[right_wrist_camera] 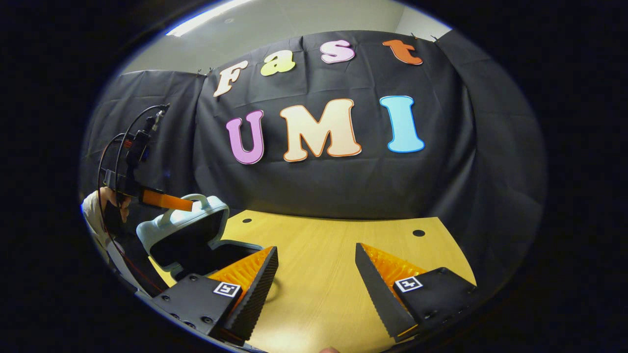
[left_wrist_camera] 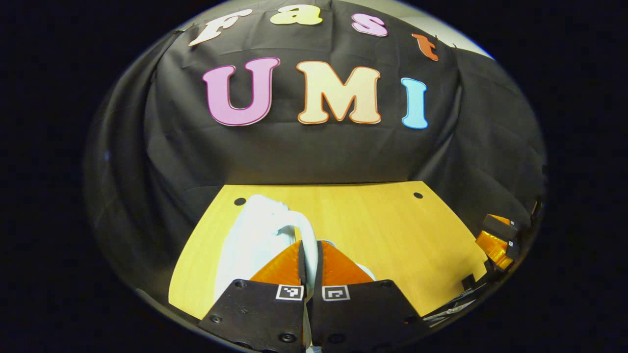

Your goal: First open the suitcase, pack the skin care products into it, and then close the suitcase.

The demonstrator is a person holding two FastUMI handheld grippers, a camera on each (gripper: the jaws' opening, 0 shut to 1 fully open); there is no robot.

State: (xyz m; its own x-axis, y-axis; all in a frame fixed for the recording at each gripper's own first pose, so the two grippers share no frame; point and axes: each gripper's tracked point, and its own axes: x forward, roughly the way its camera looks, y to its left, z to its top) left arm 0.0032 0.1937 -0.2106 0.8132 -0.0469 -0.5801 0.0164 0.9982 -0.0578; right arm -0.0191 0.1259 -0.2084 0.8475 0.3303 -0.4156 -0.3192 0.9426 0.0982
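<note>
While your left gripper pinches the white suitcase handle, lid raised, your right gripper hangs open beside it.

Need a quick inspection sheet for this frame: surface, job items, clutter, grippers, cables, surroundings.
Surface: wooden table, two small round holes near its far edge.
Job's things: white suitcase at the table's left end, lid partly raised, dark inside; skin care products: nothing seen.
Clutter: nothing seen.
Grippers: left gripper shut on the suitcase handle; in the right gripper view it holds that handle at the top of the lid. Right gripper open above bare table, holding nothing.
Cables: black cables loop up from the left gripper.
Surroundings: black cloth wall behind the table; a person's hand holds the left gripper.
</note>
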